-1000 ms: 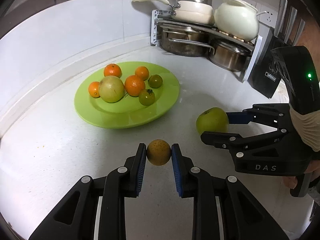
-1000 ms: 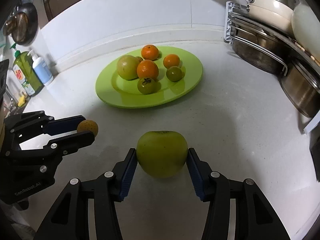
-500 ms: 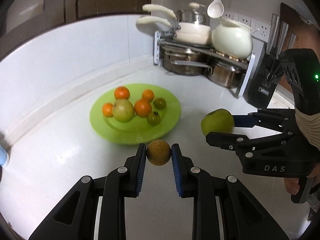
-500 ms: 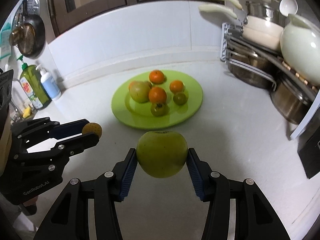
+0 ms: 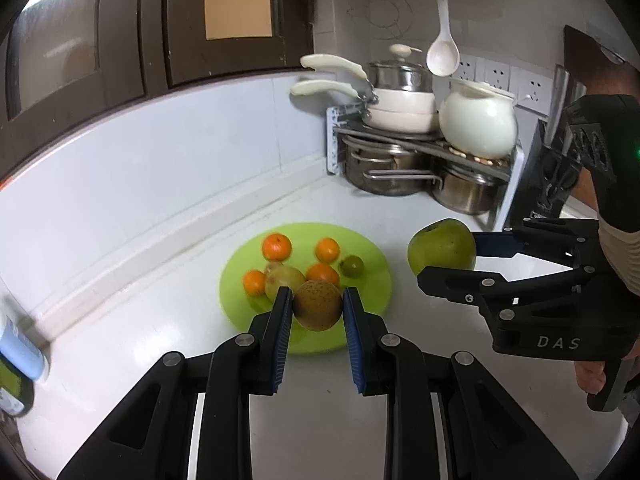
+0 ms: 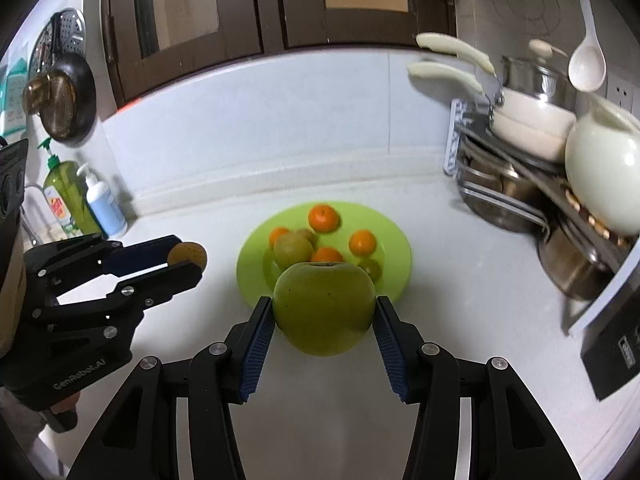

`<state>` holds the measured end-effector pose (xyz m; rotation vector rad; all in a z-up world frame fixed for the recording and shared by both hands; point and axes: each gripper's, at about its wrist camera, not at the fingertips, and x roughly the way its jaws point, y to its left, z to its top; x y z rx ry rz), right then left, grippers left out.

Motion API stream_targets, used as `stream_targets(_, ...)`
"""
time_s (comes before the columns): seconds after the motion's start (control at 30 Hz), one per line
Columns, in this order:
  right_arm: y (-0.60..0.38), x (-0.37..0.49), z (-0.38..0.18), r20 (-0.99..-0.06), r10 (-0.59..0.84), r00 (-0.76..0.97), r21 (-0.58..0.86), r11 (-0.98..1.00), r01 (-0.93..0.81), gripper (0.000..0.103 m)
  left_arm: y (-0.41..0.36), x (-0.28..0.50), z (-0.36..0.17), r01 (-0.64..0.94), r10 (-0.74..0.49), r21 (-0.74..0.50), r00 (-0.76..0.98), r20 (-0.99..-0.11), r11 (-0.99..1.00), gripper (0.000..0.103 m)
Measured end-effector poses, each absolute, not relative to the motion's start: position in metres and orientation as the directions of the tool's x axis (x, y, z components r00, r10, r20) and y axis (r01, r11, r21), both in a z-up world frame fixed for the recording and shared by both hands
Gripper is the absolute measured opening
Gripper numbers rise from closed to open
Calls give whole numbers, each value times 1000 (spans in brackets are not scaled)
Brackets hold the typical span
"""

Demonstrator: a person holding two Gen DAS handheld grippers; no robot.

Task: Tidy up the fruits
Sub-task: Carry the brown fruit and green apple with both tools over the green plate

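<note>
My left gripper [image 5: 318, 308] is shut on a small brown round fruit [image 5: 318, 305], held in the air above the near rim of a lime green plate [image 5: 372, 256]. My right gripper [image 6: 324, 312] is shut on a large green apple [image 6: 324, 306], also lifted above the counter. The plate [image 6: 400, 248] holds several oranges [image 6: 323, 217], a pale yellow-green fruit [image 6: 292, 249] and small green fruits. In the left wrist view the right gripper [image 5: 448, 258] shows at the right with the apple [image 5: 440, 246]; in the right wrist view the left gripper [image 6: 192, 260] shows at the left with its fruit [image 6: 187, 253].
A metal rack [image 5: 420, 152] with steel pots, white pans and a white round pot [image 5: 478, 122] fills the back right corner. A black box [image 6: 612, 356] stands at the right. Soap bottles [image 6: 86, 204] stand at the back left by the wall. White counter [image 5: 320, 420] lies below the grippers.
Both grippers have risen from the counter with their fruits still gripped. The plate now looks smaller and lies under the fingertips, and more of the wall and cabinets shows.
</note>
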<state>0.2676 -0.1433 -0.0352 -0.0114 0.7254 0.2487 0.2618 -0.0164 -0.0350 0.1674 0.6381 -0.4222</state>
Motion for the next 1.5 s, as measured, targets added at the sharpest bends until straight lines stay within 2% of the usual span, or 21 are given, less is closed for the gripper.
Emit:
stream_targets(0.3,-133,294,-16,-625,230,746,70,968,-239,51,-6,292,-22,406,-307,35,742,-596,913,26)
stream_targets(0.63,-122,335,-16,-634,240,735,59,963,-264,51,0,335,-23,383,-295,17,738,-607,923,26)
stream_targets(1.5,-130,441,-86,-741,256,621,127,961,-244,51,-4,445,-111,431,-300,-26,581,-756,902,26)
